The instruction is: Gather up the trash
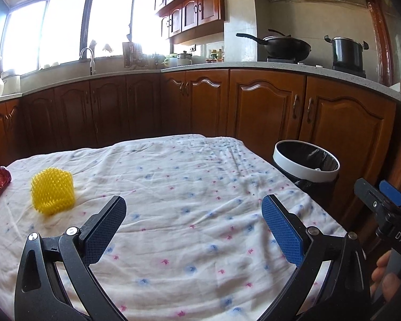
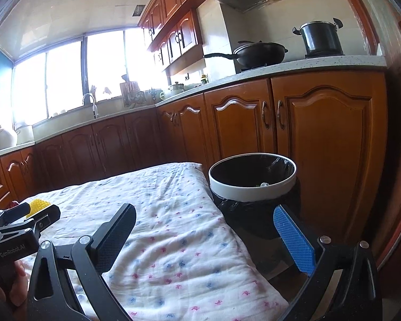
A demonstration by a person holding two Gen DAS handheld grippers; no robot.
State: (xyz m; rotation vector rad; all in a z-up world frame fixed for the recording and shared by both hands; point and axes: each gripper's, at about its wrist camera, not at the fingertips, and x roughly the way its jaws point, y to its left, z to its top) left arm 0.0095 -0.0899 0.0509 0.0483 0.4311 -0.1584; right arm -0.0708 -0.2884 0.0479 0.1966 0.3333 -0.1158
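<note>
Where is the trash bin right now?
The trash bin stands on the floor off the cloth-covered table's right edge, before the lower cabinets; both wrist views show it.

- The table (image 1: 200,187) wears a thin, wrinkled cotton cloth, matt, with small printed flowers.
- The yellow piece (image 1: 53,193) looks like spiky, slightly glossy plastic.
- The bin (image 2: 254,190) has a smooth white plastic rim and a shiny black liner.
- The cabinets (image 1: 264,107) are varnished, glossy wood.
- The tongs (image 1: 193,224) have matt, textured pads.
</note>
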